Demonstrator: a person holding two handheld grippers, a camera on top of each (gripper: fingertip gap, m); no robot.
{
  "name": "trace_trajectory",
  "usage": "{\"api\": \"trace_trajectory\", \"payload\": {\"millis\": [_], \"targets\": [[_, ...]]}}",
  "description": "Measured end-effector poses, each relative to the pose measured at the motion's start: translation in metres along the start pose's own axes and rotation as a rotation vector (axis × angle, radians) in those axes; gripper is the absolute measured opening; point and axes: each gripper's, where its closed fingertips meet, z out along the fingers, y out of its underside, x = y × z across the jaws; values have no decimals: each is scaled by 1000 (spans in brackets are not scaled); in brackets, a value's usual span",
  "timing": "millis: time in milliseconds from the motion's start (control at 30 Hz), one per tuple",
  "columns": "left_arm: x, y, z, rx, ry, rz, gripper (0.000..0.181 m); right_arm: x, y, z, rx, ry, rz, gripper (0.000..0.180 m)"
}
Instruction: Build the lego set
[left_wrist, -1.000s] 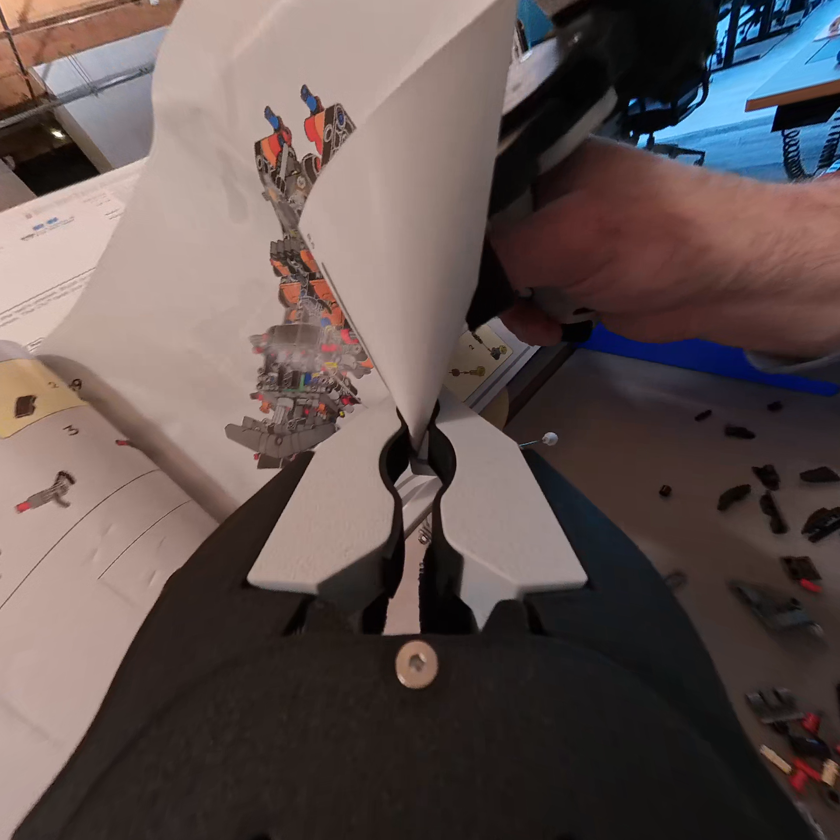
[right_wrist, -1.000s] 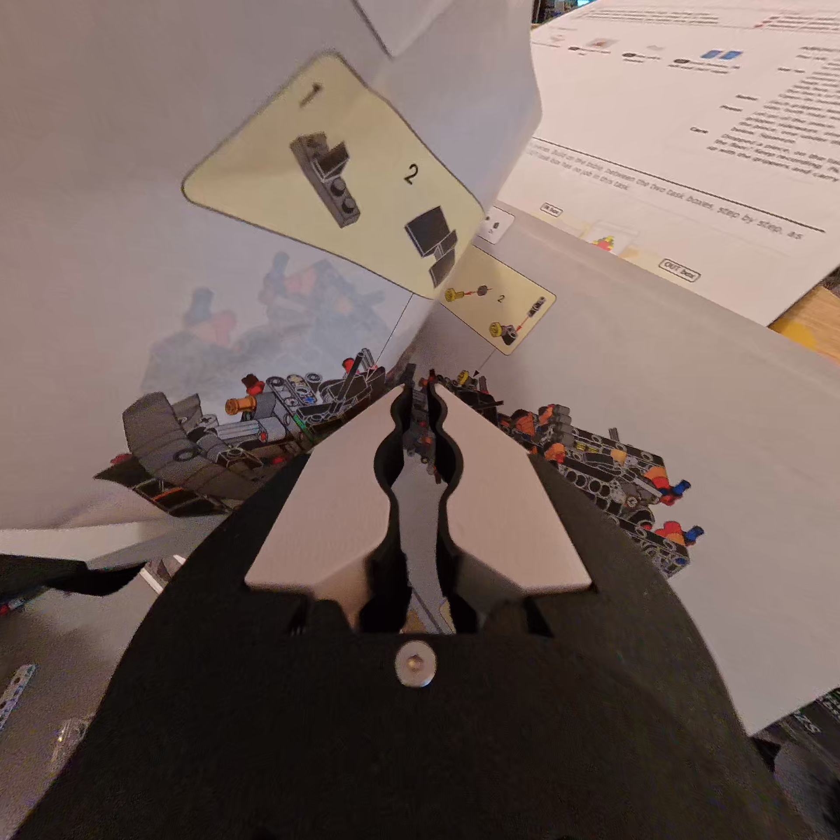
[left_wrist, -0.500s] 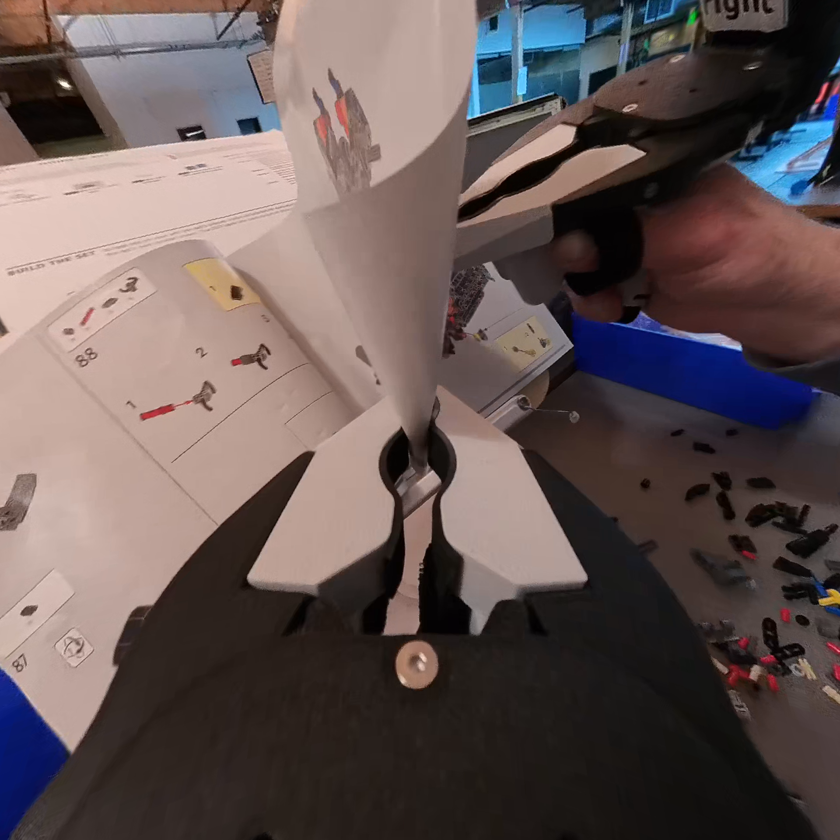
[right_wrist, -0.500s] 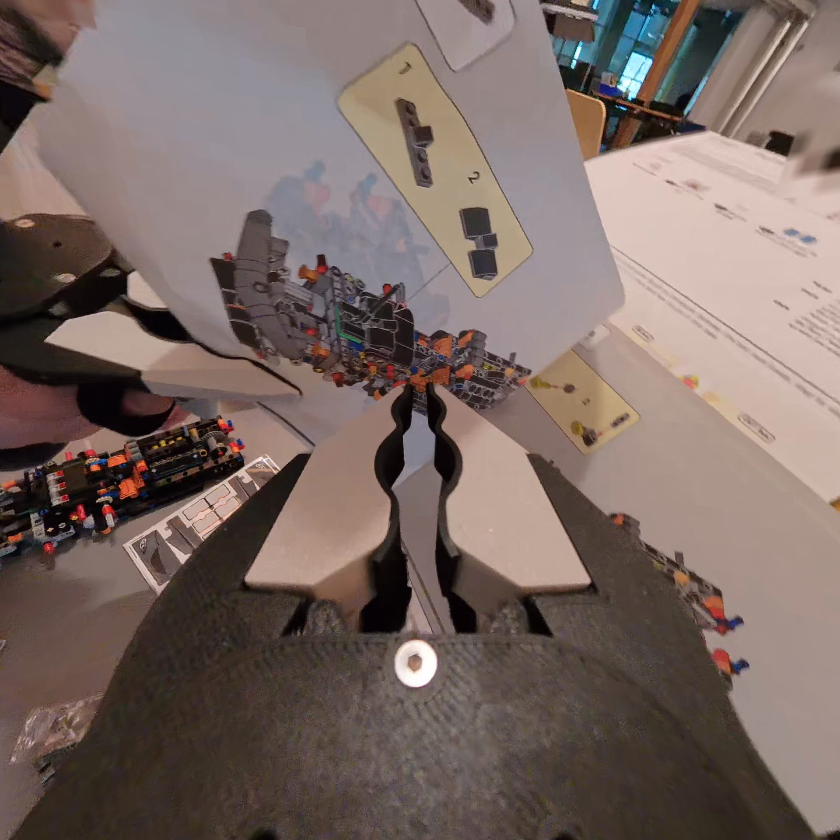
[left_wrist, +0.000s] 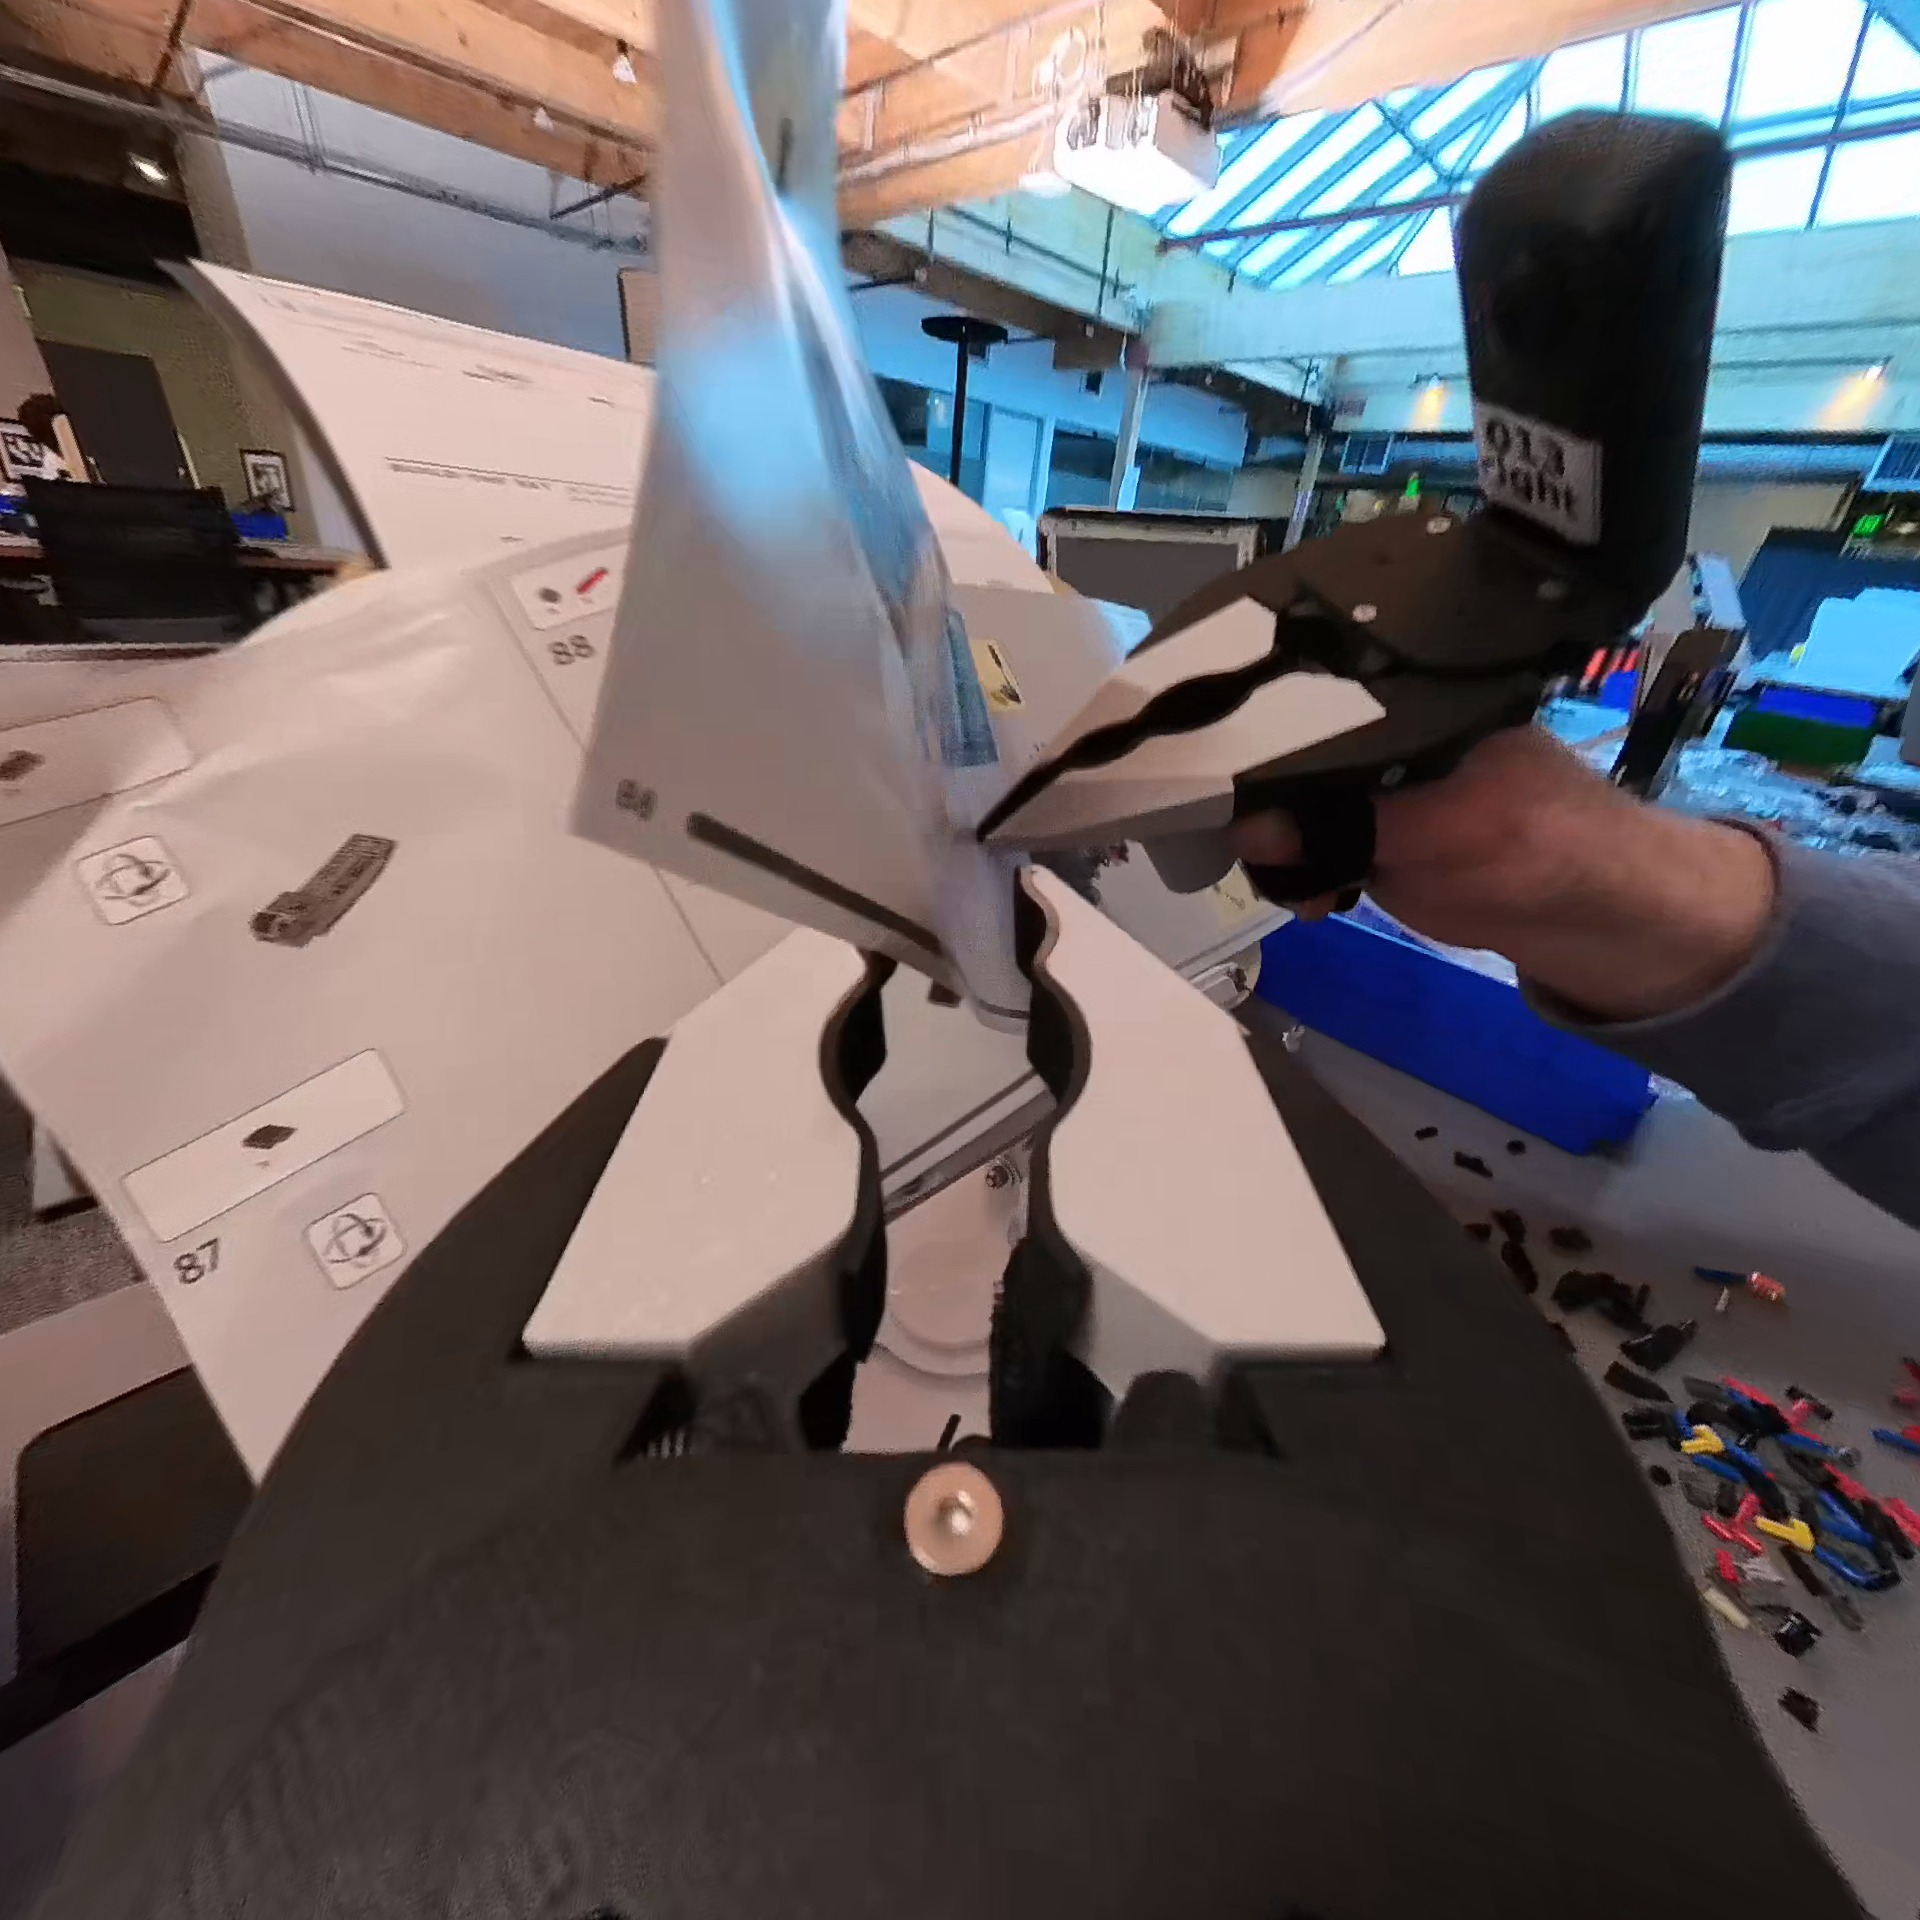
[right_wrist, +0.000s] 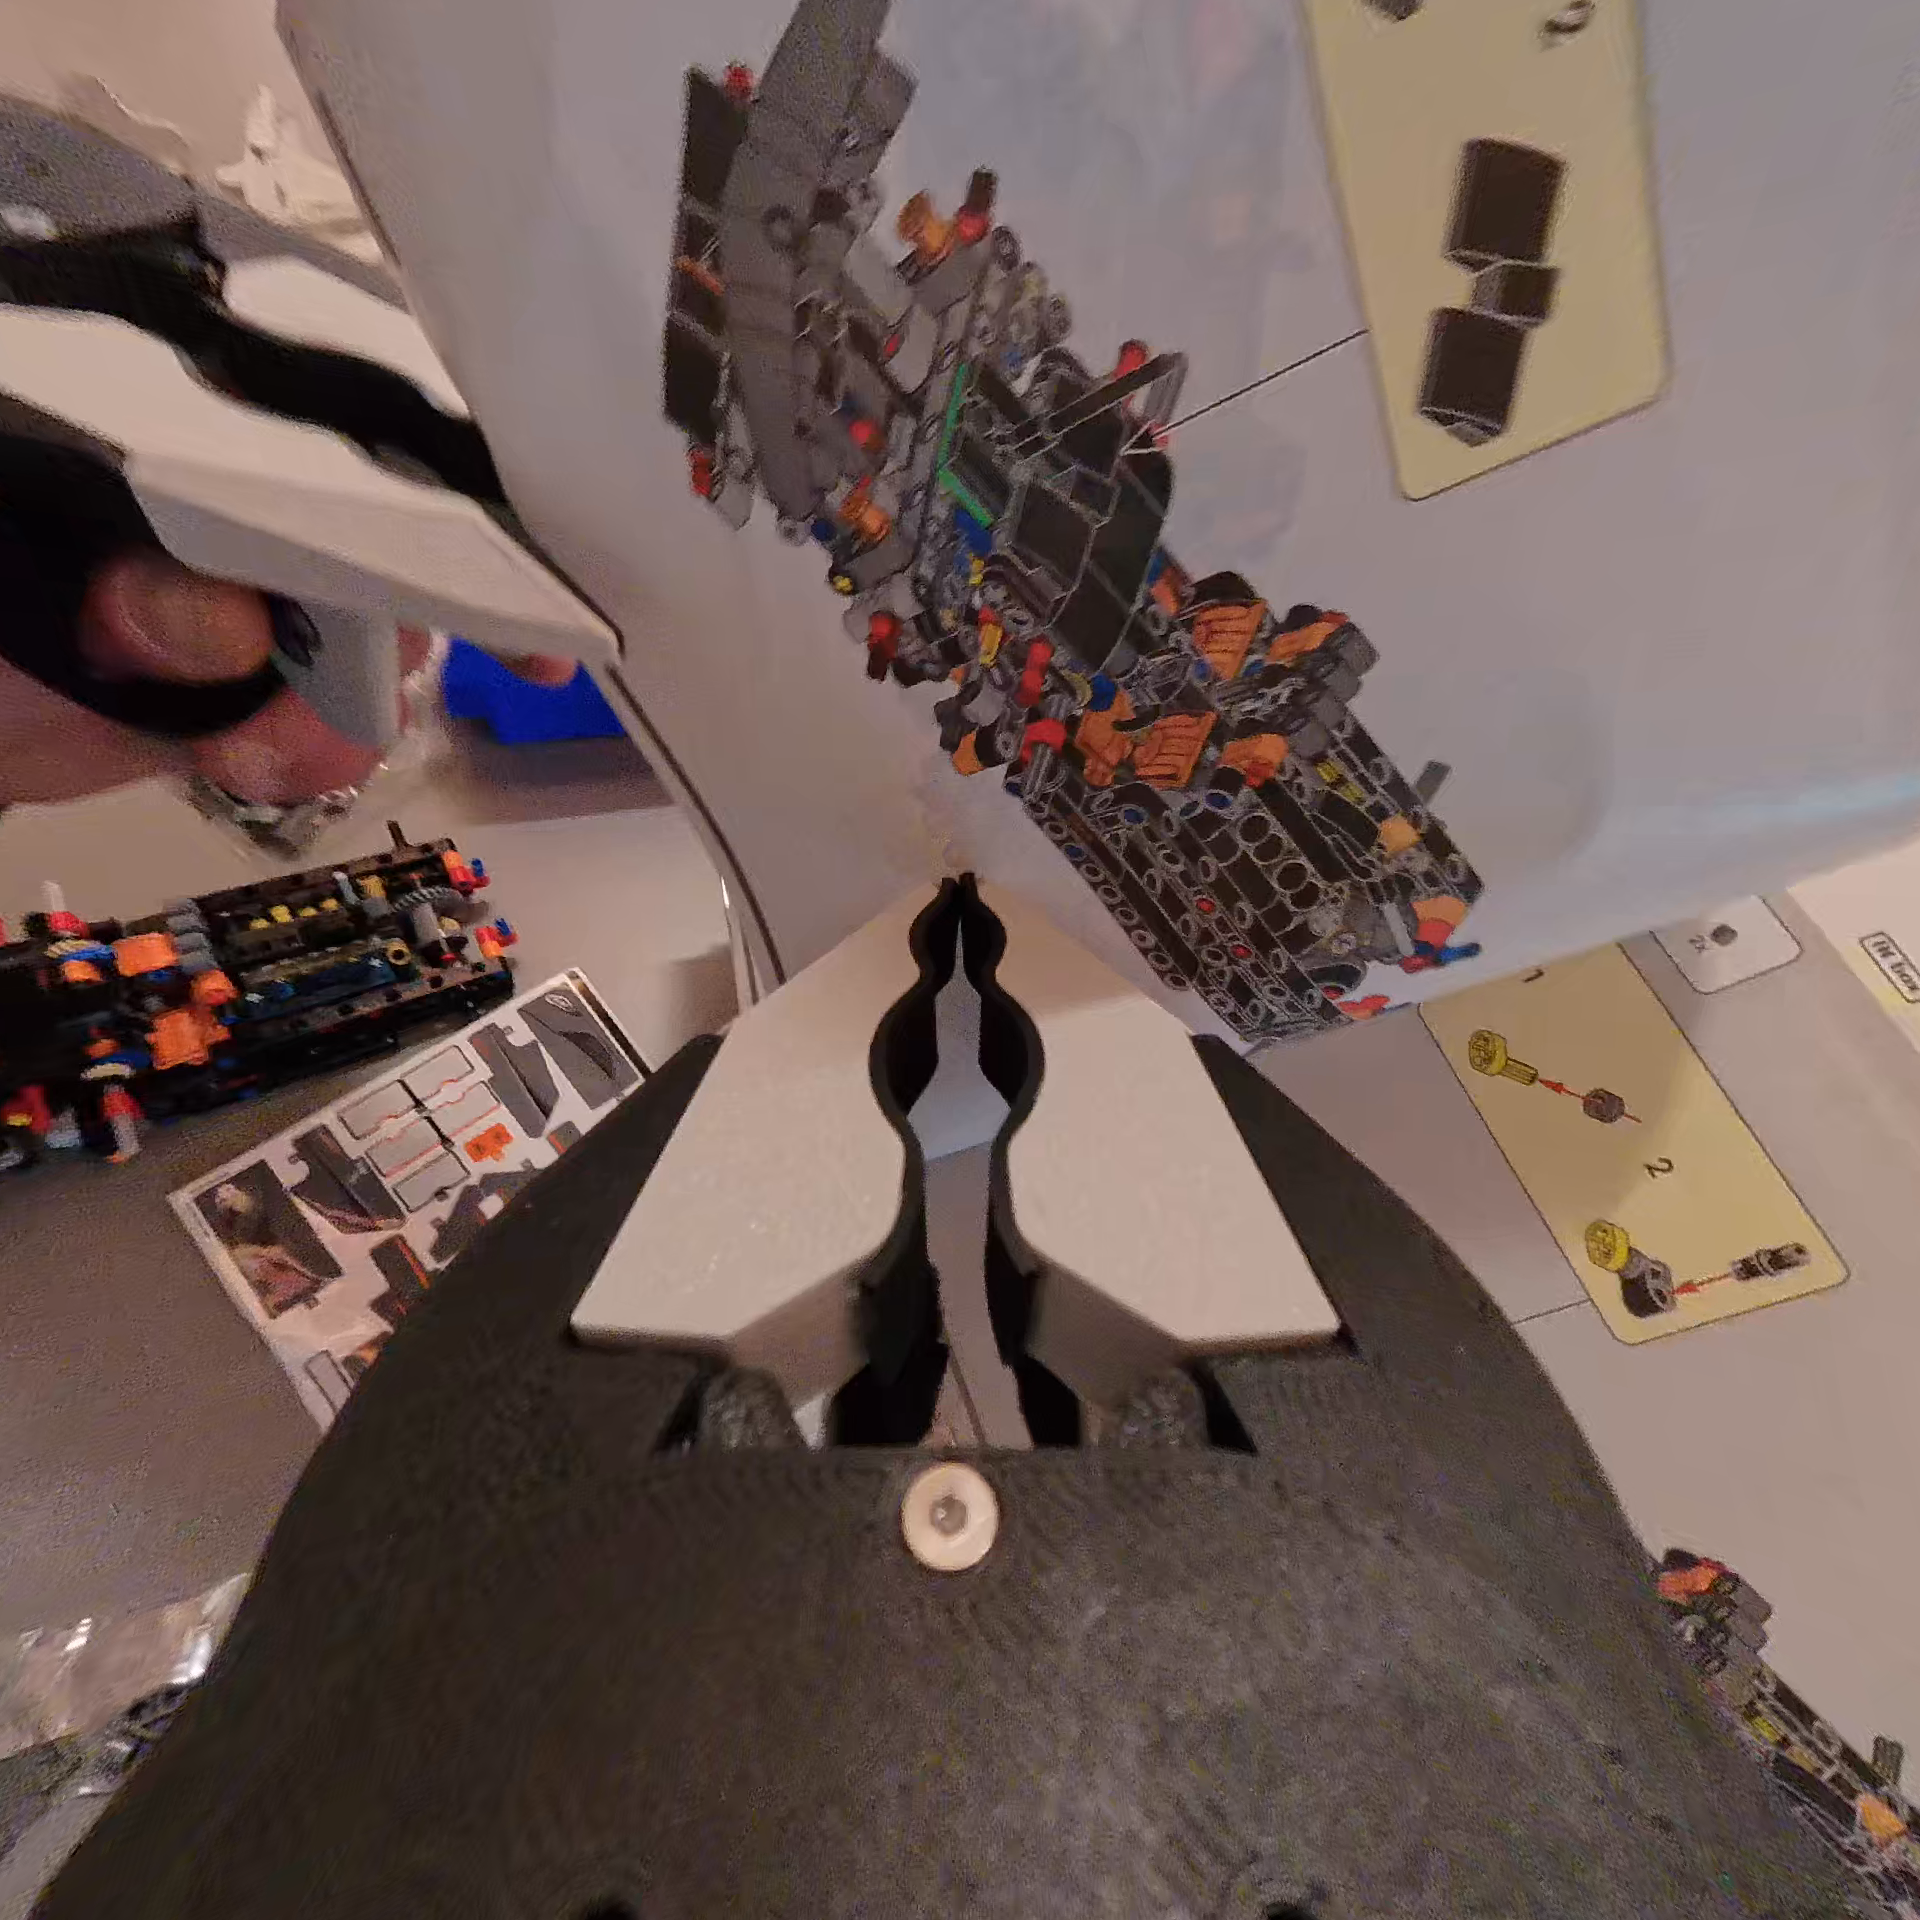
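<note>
The open instruction booklet (left_wrist: 312, 831) lies on the table. One page (left_wrist: 769, 623) stands upright and blurred. My left gripper (left_wrist: 945, 914) is open, with the page's lower corner loose between its fingers, against the right one. My right gripper (right_wrist: 958, 885) is shut, its tips at the page's lower edge (right_wrist: 935, 821); I cannot tell whether it pinches the paper. It also shows in the left wrist view (left_wrist: 1195, 748), held by a hand. The part-built black and orange lego model (right_wrist: 249, 987) lies on the table at the left.
A sticker sheet (right_wrist: 416, 1143) lies next to the model. Loose lego pieces (left_wrist: 1766, 1486) are scattered on the grey table at the right. A blue bin (left_wrist: 1455, 1039) stands behind them. A large white printed sheet (left_wrist: 436, 447) lies beyond the booklet. A clear plastic bag (right_wrist: 94, 1662) lies at the lower left.
My left gripper has opened and let go of the page. The page has swung more upright toward the left. My right gripper has moved in against the page's lower edge.
</note>
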Motion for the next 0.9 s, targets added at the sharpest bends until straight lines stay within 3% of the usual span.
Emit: {"api": "trace_trajectory", "payload": {"millis": [33,200,300,367,667,900], "targets": [[-4,-4,-4,18,6,-10,20,0,1,3,-16,7,-13,0],[-29,-22,-19,84,-4,-34,21,-1,8,15,-76,4,-32,0],[-42,-24,-23,83,-6,-75,9,-1,9,21,-89,-3,-22,0],[-51,-20,-23,60,-26,-95,0,-2,9,22,-85,-15,-7,0],[-90,24,-31,-11,-156,-221,0,-6,8,9,-88,15,-78,4],[-93,30,-34,29,-28,-304,4,-63,13,22,-152,-96,-266,12]]}}
